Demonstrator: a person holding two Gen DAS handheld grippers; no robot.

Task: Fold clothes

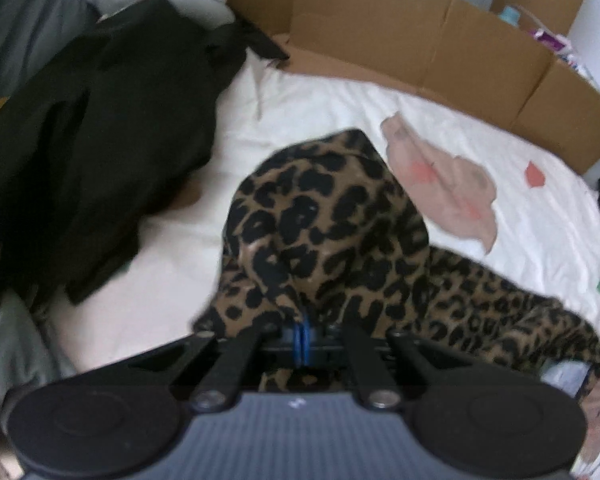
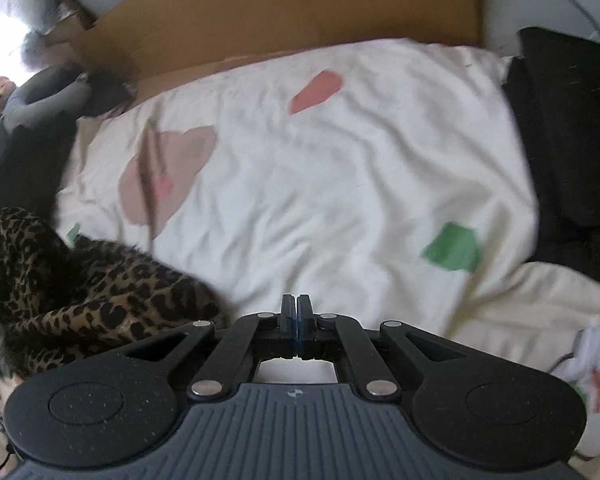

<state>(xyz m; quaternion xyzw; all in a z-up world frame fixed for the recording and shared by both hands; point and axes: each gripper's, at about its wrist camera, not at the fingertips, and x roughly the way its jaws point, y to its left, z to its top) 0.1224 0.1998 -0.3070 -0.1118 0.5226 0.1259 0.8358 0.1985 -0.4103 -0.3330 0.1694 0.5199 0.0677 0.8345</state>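
Observation:
A leopard-print garment lies bunched on the white bed cover. My left gripper is shut on a fold of the leopard garment, and the cloth drapes over and past its fingers. In the right wrist view the same garment lies at the lower left. My right gripper is shut and empty, over the white cover, to the right of the garment.
A pile of black clothes lies at the left, with grey fabric behind. Flattened cardboard runs along the bed's far side. A black cushion sits at the right. The cover carries pink, red and green patches.

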